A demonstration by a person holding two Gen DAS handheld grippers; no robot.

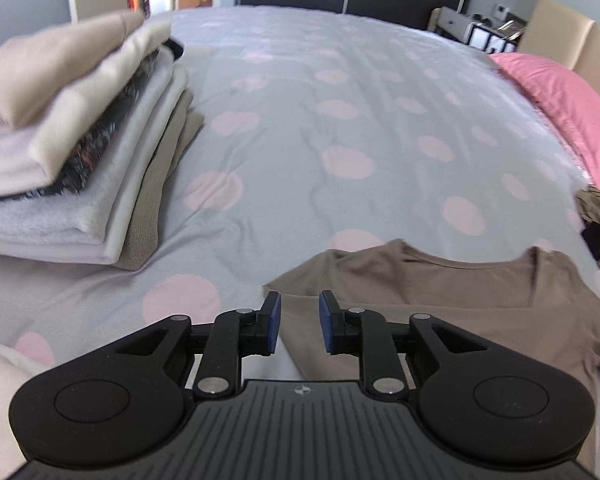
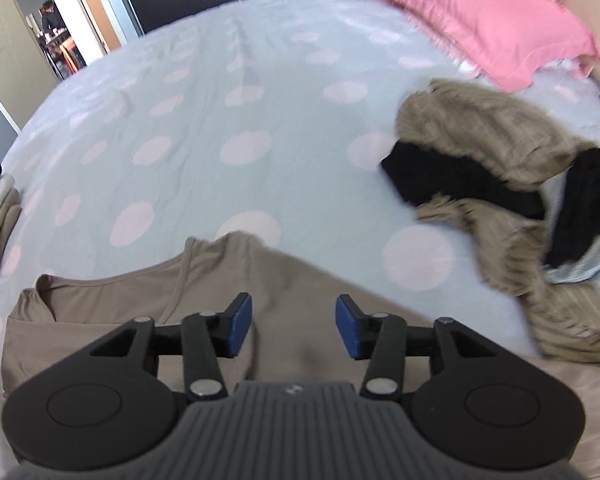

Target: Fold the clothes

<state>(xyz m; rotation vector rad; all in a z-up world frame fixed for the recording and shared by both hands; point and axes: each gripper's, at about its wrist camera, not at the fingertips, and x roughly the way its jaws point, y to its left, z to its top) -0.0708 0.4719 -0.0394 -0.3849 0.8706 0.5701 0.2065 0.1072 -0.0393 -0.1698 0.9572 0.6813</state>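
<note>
Two sets of tongs hang above the near edge of the bed, both released and gripping nothing: the left tongs [image 1: 299,322] stand a little apart over the shirt's left shoulder, the right tongs [image 2: 294,326] stand wider over its other shoulder. That they are spread and clear of the cloth suggests the brown shirt [image 1: 440,304] has been laid down flat for folding and let go, each hand set near one shoulder so the garment lies square.

The shirt lies spread on the bedspread [image 1: 340,140], close to the person, its neckline [image 2: 112,276] toward the far side of the bed and its body running back under the tongs. Its long axis therefore goes near to far, collar away; the hem is hidden below the tools, so how straight the lower part lies I cannot tell.

Farther left sits a stack of folded clothes [image 1: 72,152], likely the finished pile kept clear of the working space. To the right lies a heap of unfolded clothes [image 2: 500,184], tan and black, probably waiting their turn. Beyond it rests a pink pillow [image 2: 480,16].
</note>
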